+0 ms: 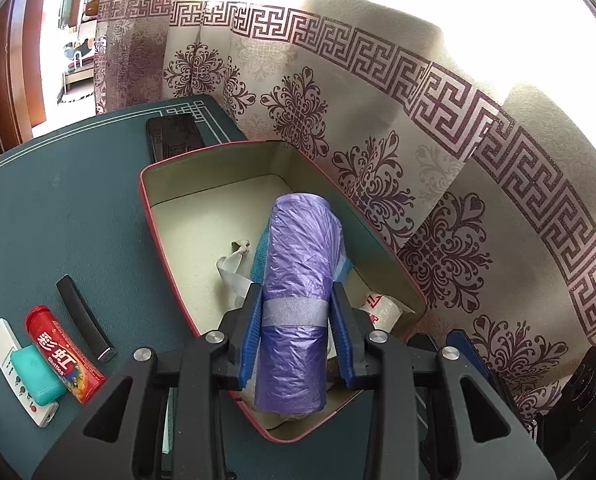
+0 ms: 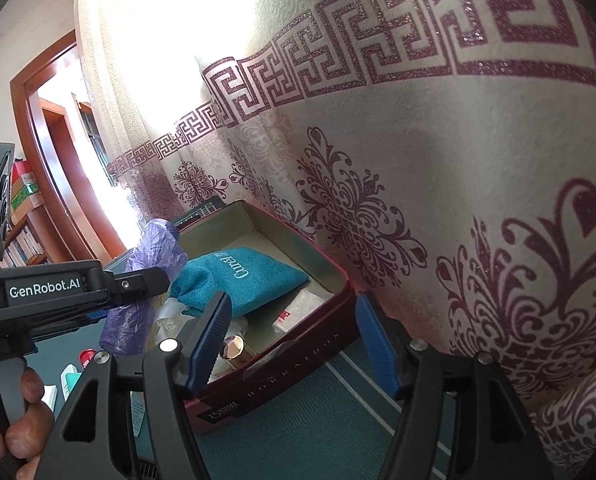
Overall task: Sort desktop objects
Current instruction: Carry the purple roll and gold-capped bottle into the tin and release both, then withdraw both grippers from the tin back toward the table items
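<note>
the left gripper (image 1: 294,336) holds a purple roll (image 1: 298,300) of plastic bags, its pads pressed on both sides at the grey band around the roll's middle. the grip sits near the roll's midpoint, presumably so that the roll does not tip out of the jaws. the roll hangs over the open box (image 1: 170,248), above the near end, which suggests that the box is the collection point and that the roll goes in next.

the box stands on the green table (image 1: 58,220) near its far edge, close against the curtain (image 1: 418,160). inside it lie a teal pouch (image 2: 250,280), a small white packet (image 2: 302,308) and a gold-capped item (image 2: 234,347) near the front wall.

the right gripper (image 2: 292,344) stands wide apart and holds nothing. it straddles the near right corner of the box, one finger inside the wall and one outside, clear of the left gripper's path.

unsorted items lie on the table left of the box: a red tube (image 1: 64,354), a black stick (image 1: 84,318), a teal case (image 1: 38,374) on a white remote (image 1: 4,340). a phone (image 1: 174,136) lies behind the box, toward the far corner.
</note>
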Demonstrator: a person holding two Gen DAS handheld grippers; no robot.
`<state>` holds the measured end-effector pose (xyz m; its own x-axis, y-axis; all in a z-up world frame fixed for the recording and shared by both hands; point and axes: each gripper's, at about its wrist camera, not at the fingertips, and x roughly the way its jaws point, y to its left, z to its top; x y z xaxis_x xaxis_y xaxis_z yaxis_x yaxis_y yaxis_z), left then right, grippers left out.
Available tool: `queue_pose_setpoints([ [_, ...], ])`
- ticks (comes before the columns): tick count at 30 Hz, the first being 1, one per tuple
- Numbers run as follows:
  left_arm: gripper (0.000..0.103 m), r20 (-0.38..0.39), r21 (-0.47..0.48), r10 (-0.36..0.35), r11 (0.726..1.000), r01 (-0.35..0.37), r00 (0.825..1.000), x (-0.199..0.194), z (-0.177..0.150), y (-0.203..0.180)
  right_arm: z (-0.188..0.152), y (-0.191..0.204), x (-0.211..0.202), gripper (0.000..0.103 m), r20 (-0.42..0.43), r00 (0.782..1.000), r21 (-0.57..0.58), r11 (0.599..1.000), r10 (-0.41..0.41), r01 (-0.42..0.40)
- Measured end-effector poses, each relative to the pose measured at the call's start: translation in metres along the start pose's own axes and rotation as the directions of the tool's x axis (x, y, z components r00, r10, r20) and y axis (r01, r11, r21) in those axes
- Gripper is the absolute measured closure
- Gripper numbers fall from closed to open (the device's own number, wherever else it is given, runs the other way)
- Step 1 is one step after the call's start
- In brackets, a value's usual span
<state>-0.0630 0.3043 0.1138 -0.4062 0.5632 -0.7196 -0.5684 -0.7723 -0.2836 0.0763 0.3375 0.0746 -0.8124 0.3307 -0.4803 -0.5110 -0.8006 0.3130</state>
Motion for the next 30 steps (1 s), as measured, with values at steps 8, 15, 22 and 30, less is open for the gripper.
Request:
queue_pose_setpoints([
  [8,0.058,0.015,-0.049,0.017,0.999,-0.016,1.000,-0.005,0.000,0.012,-0.002,0.000,0.003,0.030,-0.003,1.000,0.004,1.000,0.001,-0.001],
  [15,0.058,0.019,-0.058,0.018,0.998,-0.017,1.000,-0.013,-0.006,0.018,-0.001,0.000,0.003,0.028,0.002,1.000,-0.001,1.000,0.001,-0.001],
  [22,0.058,0.017,-0.050,0.066,0.997,-0.065,0.998,-0.021,-0.021,0.024,-0.001,0.002,0.004,0.024,0.003,1.000,0.001,1.000,0.003,-0.003],
  [30,0.049,0.006,-0.104,0.127,0.987,-0.126,0.992,-0.047,-0.035,0.058,-0.001,0.003,0.003,0.024,0.003,1.000,-0.001,1.000,0.004,-0.004],
])
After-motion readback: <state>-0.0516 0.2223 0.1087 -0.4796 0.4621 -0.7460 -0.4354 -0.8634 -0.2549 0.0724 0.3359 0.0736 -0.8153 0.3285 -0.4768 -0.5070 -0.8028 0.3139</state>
